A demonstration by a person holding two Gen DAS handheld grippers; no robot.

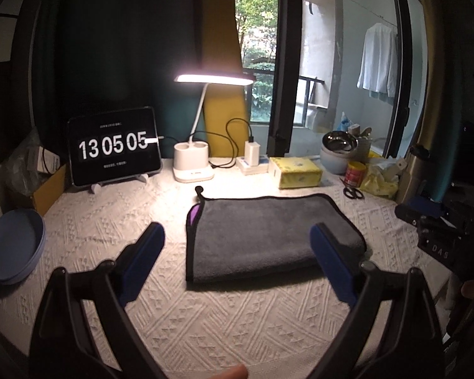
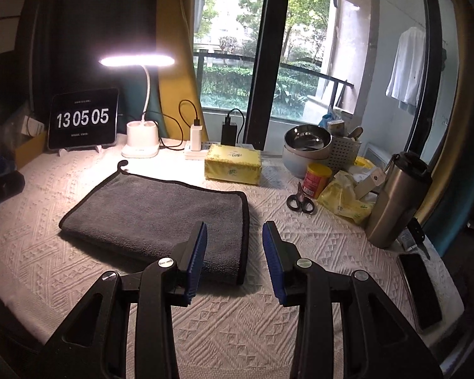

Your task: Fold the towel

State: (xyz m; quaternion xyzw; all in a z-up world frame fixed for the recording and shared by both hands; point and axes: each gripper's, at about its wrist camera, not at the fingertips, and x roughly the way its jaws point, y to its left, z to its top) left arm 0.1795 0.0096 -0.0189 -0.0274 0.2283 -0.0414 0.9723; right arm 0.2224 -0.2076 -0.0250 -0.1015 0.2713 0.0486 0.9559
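A dark grey towel [image 1: 262,237] with black piping lies folded flat on the white textured tablecloth [image 1: 205,322]; a purple inner face peeks out at its left edge. It also shows in the right wrist view [image 2: 161,218]. My left gripper [image 1: 237,237] is wide open and empty, held above the cloth just in front of the towel. My right gripper [image 2: 235,230] is open and empty, hovering over the towel's near right corner. The right gripper's body shows at the right edge of the left wrist view.
Along the back stand a tablet clock [image 1: 115,148], a lit desk lamp [image 1: 194,164], chargers and a yellow tissue box [image 2: 233,164]. Scissors [image 2: 300,200], a red tin, a steel bowl [image 2: 306,142], a steel flask [image 2: 395,202] and a phone [image 2: 420,290] sit at the right. Blue plates [image 1: 12,246] sit at the left.
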